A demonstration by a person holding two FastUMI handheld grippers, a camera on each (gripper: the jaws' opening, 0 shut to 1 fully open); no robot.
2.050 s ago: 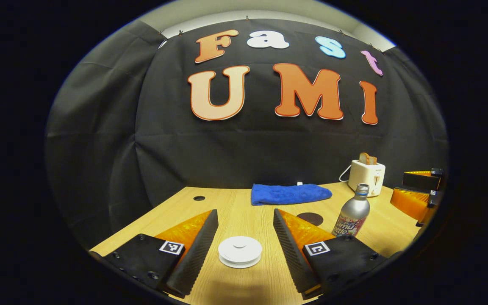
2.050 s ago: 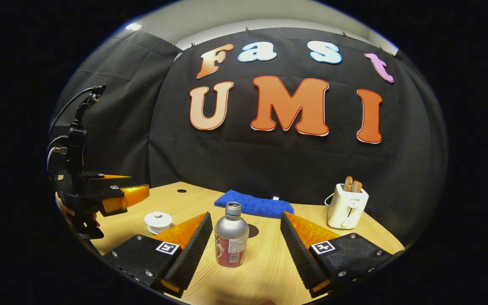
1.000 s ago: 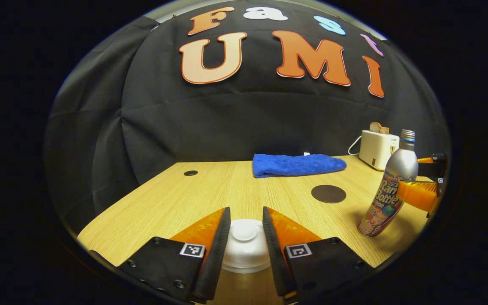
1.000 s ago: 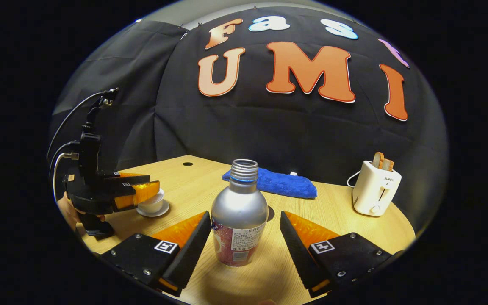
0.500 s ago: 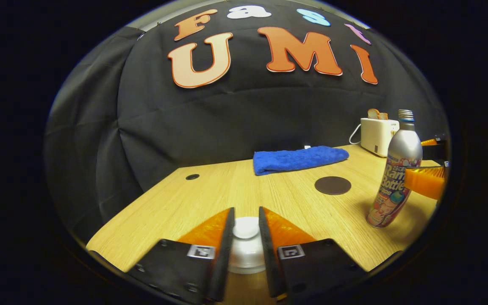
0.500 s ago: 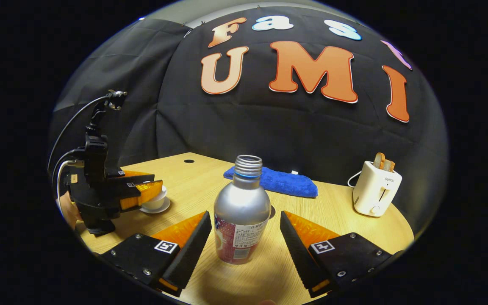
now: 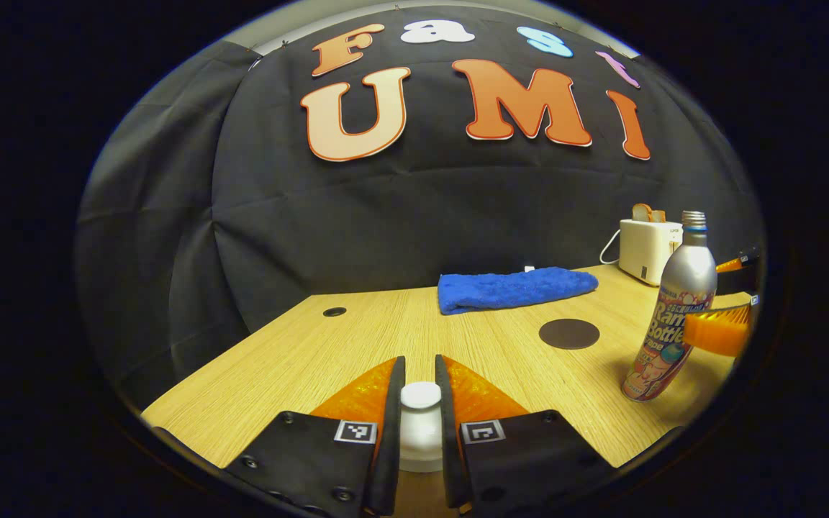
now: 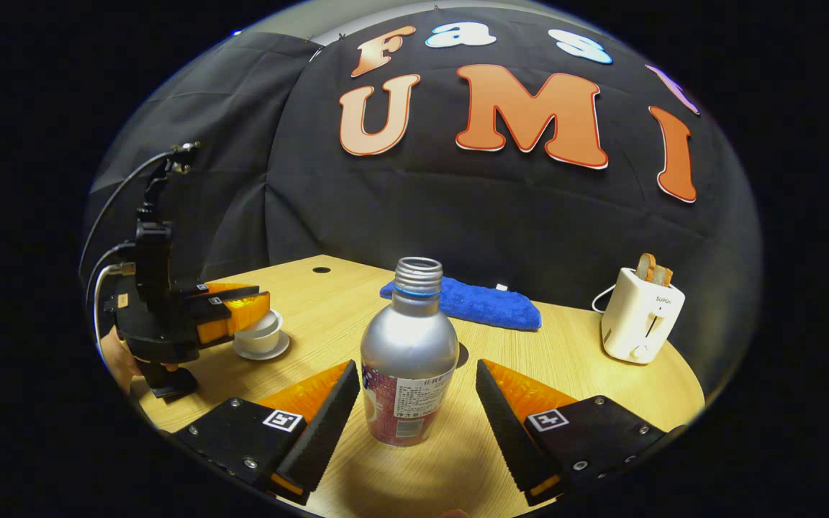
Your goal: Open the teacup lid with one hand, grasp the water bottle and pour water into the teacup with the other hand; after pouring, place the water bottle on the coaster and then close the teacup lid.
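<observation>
The light wooden table (image 8: 587, 360) shows fine matt grain. The silver metal bottle (image 8: 409, 352) looks brushed, with a paper-like label. The blue towel (image 7: 515, 288) is nubbly cloth; the white lid (image 7: 420, 396) seems glossy ceramic.

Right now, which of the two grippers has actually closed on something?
The left gripper: its fingers pinch the lid knob. The right gripper stands open around the bottle.

— Where did the left gripper view look from?
— Low over the table (image 7: 299, 352), close behind the lid (image 7: 420, 396), facing the back wall; the bottle (image 7: 669, 316) stood off to its right.
— And the right gripper view?
— Slightly higher, close to the bottle (image 8: 409, 352), facing the same wall. Both shared the towel (image 8: 472, 303), toaster (image 8: 637, 320) and bottle.
</observation>
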